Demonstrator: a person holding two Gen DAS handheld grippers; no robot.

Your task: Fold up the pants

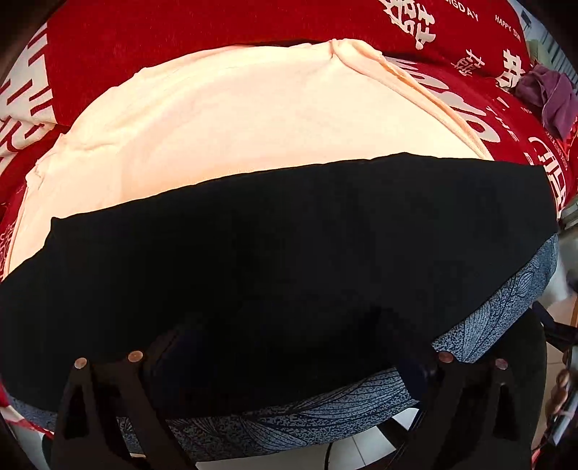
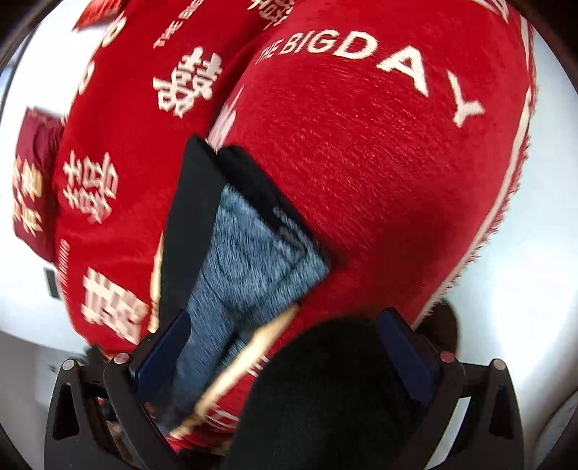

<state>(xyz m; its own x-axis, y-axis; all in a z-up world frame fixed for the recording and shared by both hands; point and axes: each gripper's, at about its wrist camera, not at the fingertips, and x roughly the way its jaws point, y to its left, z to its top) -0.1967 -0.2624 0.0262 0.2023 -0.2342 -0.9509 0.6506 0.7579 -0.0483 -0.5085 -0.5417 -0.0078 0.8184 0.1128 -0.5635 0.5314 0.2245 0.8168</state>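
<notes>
Right now my left gripper (image 1: 289, 365) points steeply down over the black pants (image 1: 274, 260), and its jaws stand spread wide — the dark fabric lies under and between the fingers, but neither pad presses on it. From the left wrist view, the pants lie flat in a broad dark band across the near part of the bed. Their far edge runs over a pale peach cloth (image 1: 231, 137), which is spread on the red bedspread (image 1: 188, 32) with its white lettering. Along the near edge of the pants I see a strip of blue-grey leaf-patterned fabric (image 1: 505, 296), peeking out from beneath the black and following the mattress edge. A purple garment (image 1: 552, 97) sits bunched at the far right of the bed, well apart from the pants. White floor tiles (image 1: 361, 444) show below.

My right gripper (image 2: 289, 361) looks out over the red bedspread, where "THE BIG DAY" reads plainly. Its jaws are also apart — blue pads on either side with a clear gap. A fold of dark cloth with a heathered blue-grey inside (image 2: 249, 260) lies along the left finger, blurred; I cannot tell whether it touches the pad. A black fuzzy mass (image 2: 325, 397) fills the gap low in the frame, and I cannot tell what it is.
</notes>
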